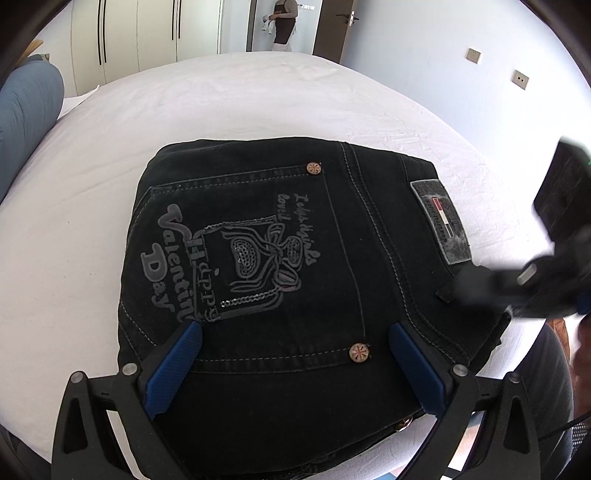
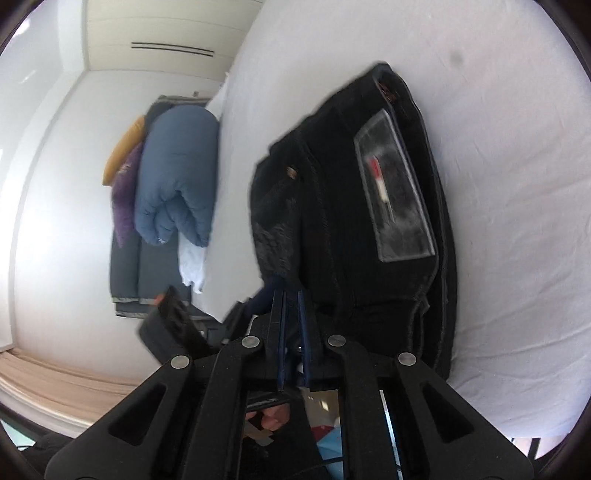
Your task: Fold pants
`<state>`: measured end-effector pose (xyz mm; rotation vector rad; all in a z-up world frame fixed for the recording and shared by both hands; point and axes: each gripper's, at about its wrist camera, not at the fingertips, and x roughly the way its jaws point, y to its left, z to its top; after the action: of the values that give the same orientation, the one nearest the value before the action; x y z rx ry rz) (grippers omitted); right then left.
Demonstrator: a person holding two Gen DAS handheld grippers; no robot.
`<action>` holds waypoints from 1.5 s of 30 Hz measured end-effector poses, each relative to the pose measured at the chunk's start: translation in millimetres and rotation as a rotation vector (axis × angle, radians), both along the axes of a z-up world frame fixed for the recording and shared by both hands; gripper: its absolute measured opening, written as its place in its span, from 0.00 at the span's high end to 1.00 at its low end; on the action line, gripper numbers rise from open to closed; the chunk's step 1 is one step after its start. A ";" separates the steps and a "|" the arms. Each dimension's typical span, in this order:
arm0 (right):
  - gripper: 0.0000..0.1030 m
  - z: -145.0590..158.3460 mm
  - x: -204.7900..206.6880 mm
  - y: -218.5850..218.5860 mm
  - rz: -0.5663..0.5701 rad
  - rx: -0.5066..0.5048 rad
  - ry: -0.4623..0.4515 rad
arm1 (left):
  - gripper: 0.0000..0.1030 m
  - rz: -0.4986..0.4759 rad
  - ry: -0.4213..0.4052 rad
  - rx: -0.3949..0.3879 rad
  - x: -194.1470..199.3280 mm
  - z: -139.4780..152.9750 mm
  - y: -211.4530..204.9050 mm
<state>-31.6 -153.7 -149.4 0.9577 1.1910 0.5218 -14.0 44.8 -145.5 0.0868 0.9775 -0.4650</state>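
The black jeans (image 1: pixel 295 258) lie folded into a compact stack on the white bed (image 1: pixel 221 110), back pocket with a grey "Happy Valentine Day" print facing up and a grey waistband patch (image 1: pixel 441 225) at the right. My left gripper (image 1: pixel 295 328) is open, its blue fingers spread over the near part of the stack. My right gripper (image 2: pixel 291 291) is tilted on its side with its jaws nearly closed at the waistband edge of the jeans (image 2: pixel 351 221); it also shows blurred in the left wrist view (image 1: pixel 480 284). Whether it pinches fabric is unclear.
A rolled blue duvet (image 2: pixel 177 177) lies at the head of the bed, with purple and orange items beside it. Wardrobes (image 1: pixel 147 33) and a doorway with a person (image 1: pixel 282 24) stand beyond the bed. A wall with sockets (image 1: pixel 521 79) is at the right.
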 end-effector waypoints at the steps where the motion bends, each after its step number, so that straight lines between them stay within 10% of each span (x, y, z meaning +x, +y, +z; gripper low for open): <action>1: 1.00 -8.2 -9.5 10.4 -0.018 -0.035 0.044 | 0.01 -0.003 0.001 -0.003 -0.5 1.0 1.3; 8: 1.00 -32.0 -22.8 -13.7 -0.100 0.031 0.047 | 0.17 0.084 -0.011 -0.105 21.2 38.7 35.4; 11: 0.98 -23.8 -24.6 -11.8 -0.076 0.003 0.014 | 0.38 0.088 0.038 -0.011 52.4 22.4 37.2; 14: 0.94 8.7 -25.6 -17.4 -0.092 -0.098 -0.092 | 0.38 0.035 0.047 0.047 57.2 7.1 35.2; 17: 0.49 40.9 -26.8 -36.4 -0.096 -0.225 -0.175 | 0.35 0.039 -0.002 0.026 46.3 42.2 43.7; 18: 0.16 46.3 -24.9 -41.0 -0.101 -0.241 -0.186 | 0.28 0.068 -0.043 -0.008 44.6 57.1 55.1; 19: 0.10 51.0 -24.1 -55.9 -0.113 -0.249 -0.189 | 0.11 0.106 -0.068 -0.019 46.7 66.1 65.7; 29: 0.22 7.3 49.9 -56.6 -0.049 -0.224 -0.034 | 0.10 0.134 0.210 -0.008 91.0 10.1 98.1; 33: 0.58 -4.3 73.2 -42.2 0.013 -0.263 0.013 | 0.11 0.084 0.254 0.011 93.3 0.2 75.4; 40: 0.81 13.1 81.4 -10.1 0.062 -0.359 -0.059 | 0.73 0.016 0.227 0.103 87.9 16.0 31.5; 45: 0.83 67.4 79.3 -7.4 0.065 -0.378 -0.200 | 0.81 0.037 0.147 0.088 89.6 58.4 26.6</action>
<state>47.8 -161.1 -82.0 0.5325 1.0926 0.4139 75.6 71.4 -87.2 0.1149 1.1423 -0.3984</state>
